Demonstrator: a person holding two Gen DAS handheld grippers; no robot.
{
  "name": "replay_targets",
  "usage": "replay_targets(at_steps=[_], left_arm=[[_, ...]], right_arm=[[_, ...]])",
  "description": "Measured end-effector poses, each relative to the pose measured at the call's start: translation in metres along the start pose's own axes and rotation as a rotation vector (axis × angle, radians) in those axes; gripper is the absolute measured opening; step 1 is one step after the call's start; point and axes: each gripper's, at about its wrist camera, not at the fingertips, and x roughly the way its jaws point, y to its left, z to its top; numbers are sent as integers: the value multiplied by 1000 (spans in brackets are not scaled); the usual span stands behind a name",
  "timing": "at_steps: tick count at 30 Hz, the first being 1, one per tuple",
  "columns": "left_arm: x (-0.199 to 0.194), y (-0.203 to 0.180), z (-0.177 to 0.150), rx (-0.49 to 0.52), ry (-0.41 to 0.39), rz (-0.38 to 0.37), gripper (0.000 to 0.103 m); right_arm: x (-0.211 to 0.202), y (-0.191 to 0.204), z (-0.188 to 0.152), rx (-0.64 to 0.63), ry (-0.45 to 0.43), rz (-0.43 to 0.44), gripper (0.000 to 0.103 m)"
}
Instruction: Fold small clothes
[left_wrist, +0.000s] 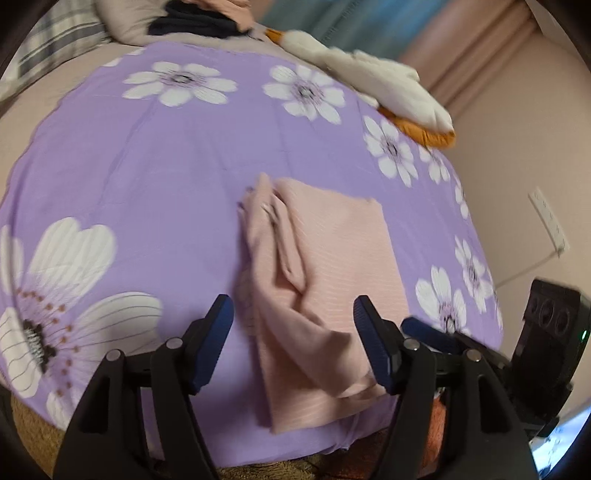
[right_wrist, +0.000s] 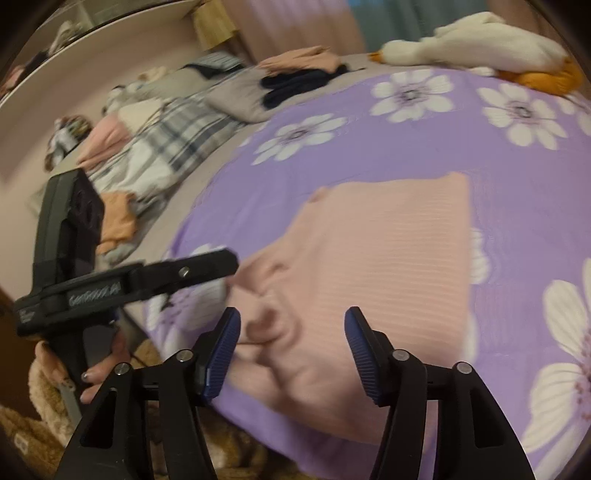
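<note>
White lettering runs along the black side of the left hand-held gripper (right_wrist: 207, 264), at the left of the right wrist view, but blur makes it unreadable. A small label below it is equally illegible. Nothing else carries text in either view.

Plush goose (left_wrist: 373, 79) on purple flowered bedspread (left_wrist: 147, 177), plaid bedding (right_wrist: 177, 144) beyond

Black claw (left_wrist: 293, 345), ribbed blue pads (right_wrist: 221, 354), silver screws, painted nails
</note>
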Motion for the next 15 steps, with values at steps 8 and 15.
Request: replay_targets(at_steps=[8,15], left_arm=[[43,23,-32,-39,141,64,42],[29,29,-39,-58,132,40,50]], right_arm=[[0,-33,-5,97,10,-104,59],[4,-50,-7,135,24,-107,63]])
